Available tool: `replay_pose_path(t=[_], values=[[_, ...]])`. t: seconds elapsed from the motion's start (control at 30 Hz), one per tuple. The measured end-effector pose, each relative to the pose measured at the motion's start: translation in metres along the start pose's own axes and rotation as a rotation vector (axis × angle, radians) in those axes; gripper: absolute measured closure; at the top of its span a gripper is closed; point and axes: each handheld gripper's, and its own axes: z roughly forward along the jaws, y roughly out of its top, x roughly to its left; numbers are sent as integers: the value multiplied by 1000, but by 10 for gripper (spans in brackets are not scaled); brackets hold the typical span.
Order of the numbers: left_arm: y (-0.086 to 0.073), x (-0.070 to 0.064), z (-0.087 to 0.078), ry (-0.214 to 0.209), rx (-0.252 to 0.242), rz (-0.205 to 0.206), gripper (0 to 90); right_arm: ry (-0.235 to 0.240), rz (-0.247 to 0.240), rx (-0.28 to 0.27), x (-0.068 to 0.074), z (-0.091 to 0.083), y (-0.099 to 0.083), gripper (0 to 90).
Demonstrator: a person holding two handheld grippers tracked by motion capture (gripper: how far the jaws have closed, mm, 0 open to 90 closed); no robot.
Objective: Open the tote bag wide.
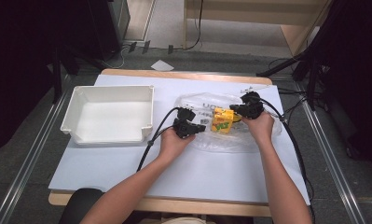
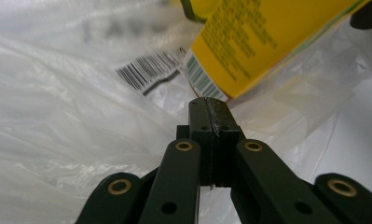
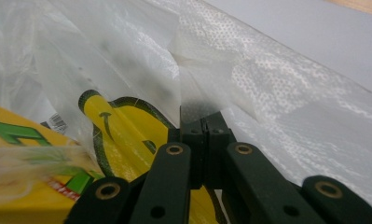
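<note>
On the surface [image 1: 127, 168], right of a white tray [image 1: 109, 114], lies a clear plastic bag [image 1: 197, 100] with a yellow carton [image 1: 222, 120] inside. Left tool [image 1: 200, 128] and right tool [image 1: 233, 110] each pinch the bag's film, jaws closed.

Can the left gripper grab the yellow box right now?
Probably not yet. The left gripper is shut on the clear plastic bag, and the yellow box sits inside that bag, so plastic lies between them.
</note>
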Motion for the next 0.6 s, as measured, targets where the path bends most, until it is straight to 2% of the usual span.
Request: replay_pose_path(t=[0.13,0.23,0.43,0.6], values=[[-9,-1,2,-14,2,2,900,1,3,10,0,10,-3,900],[-13,-3,1,-14,5,22,900,-1,-3,8,0,16,-4,900],[-22,-5,-1,-25,6,29,900,-12,17,6,-5,25,-5,900],[-29,-6,-6,-30,14,48,900,-29,7,11,-7,33,-5,900]])
